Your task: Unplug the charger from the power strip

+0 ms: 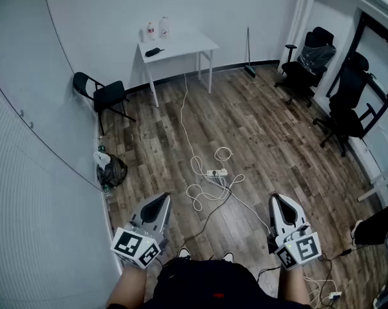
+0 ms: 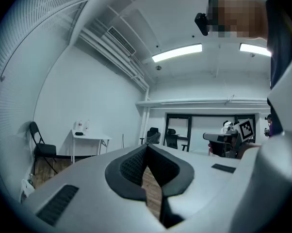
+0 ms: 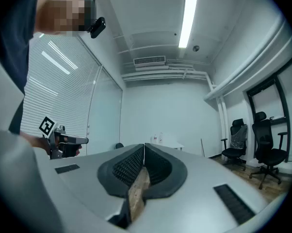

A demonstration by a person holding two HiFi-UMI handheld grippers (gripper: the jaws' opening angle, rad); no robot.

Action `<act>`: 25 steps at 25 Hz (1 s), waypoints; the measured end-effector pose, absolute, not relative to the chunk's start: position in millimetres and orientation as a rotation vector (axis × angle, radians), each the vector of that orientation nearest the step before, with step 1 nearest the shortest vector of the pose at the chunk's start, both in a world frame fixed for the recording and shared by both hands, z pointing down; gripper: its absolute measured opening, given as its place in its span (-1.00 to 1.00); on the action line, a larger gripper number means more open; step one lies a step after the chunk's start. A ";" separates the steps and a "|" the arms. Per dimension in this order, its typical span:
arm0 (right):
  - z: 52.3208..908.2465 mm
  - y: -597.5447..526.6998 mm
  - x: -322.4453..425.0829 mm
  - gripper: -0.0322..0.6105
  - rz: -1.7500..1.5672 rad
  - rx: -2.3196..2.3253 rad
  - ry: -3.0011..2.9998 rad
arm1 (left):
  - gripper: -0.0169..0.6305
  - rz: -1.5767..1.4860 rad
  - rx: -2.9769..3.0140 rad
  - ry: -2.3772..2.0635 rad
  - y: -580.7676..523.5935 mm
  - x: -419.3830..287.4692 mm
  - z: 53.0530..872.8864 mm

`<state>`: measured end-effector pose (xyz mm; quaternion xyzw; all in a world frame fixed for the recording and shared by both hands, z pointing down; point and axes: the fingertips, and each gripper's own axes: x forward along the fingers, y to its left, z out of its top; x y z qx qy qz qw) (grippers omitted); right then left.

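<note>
A white power strip (image 1: 216,172) lies on the wooden floor in the middle of the room, among loops of white cable (image 1: 200,195). Something small sits plugged into it; at this distance I cannot make out the charger's shape. Both grippers are held level at waist height, well short of the strip. My left gripper (image 1: 163,198) (image 2: 146,147) is shut, its jaws meeting at the tip with nothing between them. My right gripper (image 1: 276,199) (image 3: 144,145) is shut and empty too.
A white table (image 1: 181,44) with bottles stands at the far wall, a black folding chair (image 1: 107,95) to its left. Office chairs (image 1: 349,108) line the right side. A dark bag (image 1: 113,170) lies by the left wall. A second white strip (image 1: 334,296) lies at bottom right.
</note>
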<state>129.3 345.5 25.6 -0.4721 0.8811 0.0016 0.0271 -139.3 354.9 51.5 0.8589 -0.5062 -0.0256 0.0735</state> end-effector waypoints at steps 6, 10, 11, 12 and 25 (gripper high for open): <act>30.2 343.8 128.2 -0.83 0.010 -1.454 2.733 | -0.88 -0.110 2.599 -1.493 359.0 -130.4 53.7; 34.0 341.7 129.5 -0.83 -0.008 -1.456 2.734 | -0.88 -0.143 2.566 -1.515 355.0 -136.6 55.4; 34.5 341.0 130.5 -0.83 -0.020 -1.455 2.730 | -0.88 -0.152 2.552 -1.521 353.9 -138.9 55.7; 34.9 340.3 131.0 -0.83 -0.031 -1.451 2.726 | -0.88 -0.158 2.537 -1.530 352.7 -141.4 55.6; 52.9 341.4 104.2 -0.82 -0.091 -1.476 2.745 | -0.88 0.001 2.636 -1.530 348.7 -155.1 71.3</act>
